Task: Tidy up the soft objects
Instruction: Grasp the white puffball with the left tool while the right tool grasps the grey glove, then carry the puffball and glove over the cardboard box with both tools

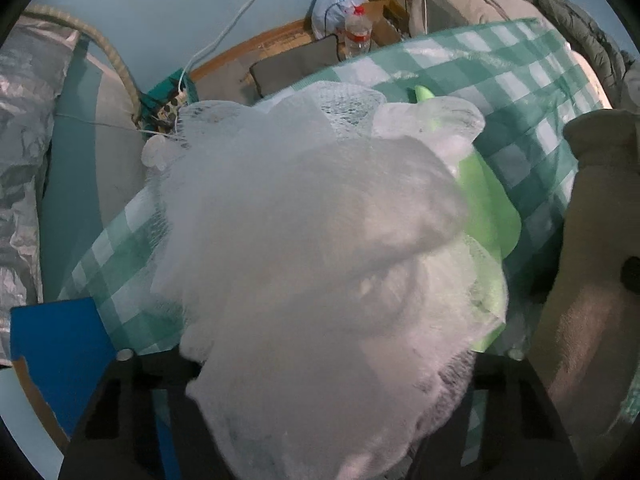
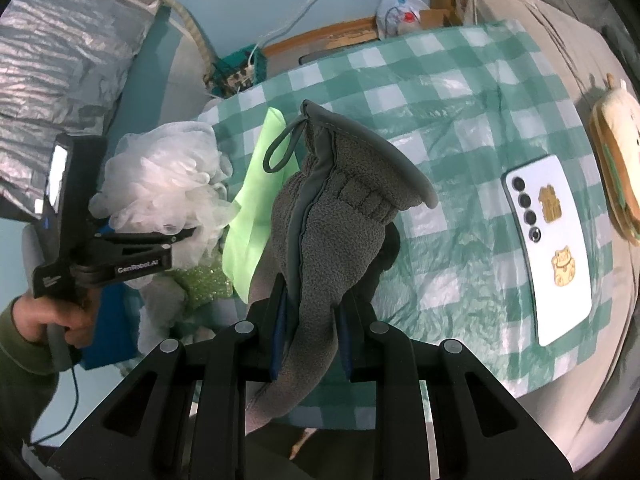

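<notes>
Right gripper (image 2: pixel 308 340): jaws nearly closed, pinching the grey fleece glove (image 2: pixel 320 216) by its fingers; cuff stands up above the checked cloth (image 2: pixel 440 92).
Left gripper (image 2: pixel 176 240): jaws half-closed about the white mesh pouf (image 1: pixel 304 248); firm contact cannot be confirmed.
Pouf position: left edge of desk, over green cloth (image 2: pixel 252 196).
Risk: loose mesh may slip free or drag the green cloth.
Risk: glove, held by little, may slide out.
Bystander: phone (image 2: pixel 556 248), right, well apart.

You see a white mesh sponge (image 2: pixel 168 172) beside a lime-green cloth (image 2: pixel 256 200), both lying on the green-and-white checked cover (image 2: pixel 460 92). The fleece glove (image 2: pixel 332 216) is grey with smoother grey trim. Right of the glove, the white phone (image 2: pixel 548 248) carries two gold stickers.
</notes>
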{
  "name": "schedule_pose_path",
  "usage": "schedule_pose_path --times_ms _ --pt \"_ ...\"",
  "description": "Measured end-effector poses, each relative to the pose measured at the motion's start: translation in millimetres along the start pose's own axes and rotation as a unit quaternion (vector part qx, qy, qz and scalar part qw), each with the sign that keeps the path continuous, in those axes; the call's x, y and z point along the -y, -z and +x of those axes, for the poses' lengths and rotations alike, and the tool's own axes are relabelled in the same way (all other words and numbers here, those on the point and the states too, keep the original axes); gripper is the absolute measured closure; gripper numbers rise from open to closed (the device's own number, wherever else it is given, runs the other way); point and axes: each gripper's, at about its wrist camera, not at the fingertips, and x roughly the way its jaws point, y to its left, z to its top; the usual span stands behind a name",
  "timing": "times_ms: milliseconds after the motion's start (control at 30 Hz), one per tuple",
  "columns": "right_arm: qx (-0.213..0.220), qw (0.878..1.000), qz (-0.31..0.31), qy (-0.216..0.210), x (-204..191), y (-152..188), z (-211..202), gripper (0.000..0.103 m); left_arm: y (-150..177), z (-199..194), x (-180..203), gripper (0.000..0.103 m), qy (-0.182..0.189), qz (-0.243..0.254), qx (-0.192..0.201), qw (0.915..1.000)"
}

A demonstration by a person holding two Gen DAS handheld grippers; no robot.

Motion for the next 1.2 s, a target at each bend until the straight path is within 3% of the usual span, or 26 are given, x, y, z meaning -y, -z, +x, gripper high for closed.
schedule_pose_path --times_ms 267,700,1200 --pt "0.013 0.999 -0.039 0.007 -11.8 -2.0 -8.6 0.084 17.2 -31.5 -6.7 0.046 0.014 -0.031 0.038 0.9987" --pt "0.031 0.995 -0.092 0.012 -42.0 -4.1 -26.8 0.084 40.5 -91.3 -35.6 0.047 0.033 -0.078 0.103 0.9911" --pt "0.050 0.988 -0.148 0.005 -87.9 -13.8 -51.7 0.084 75.2 -128.0 -69.9 0.047 0.033 -0.127 0.130 0.9828"
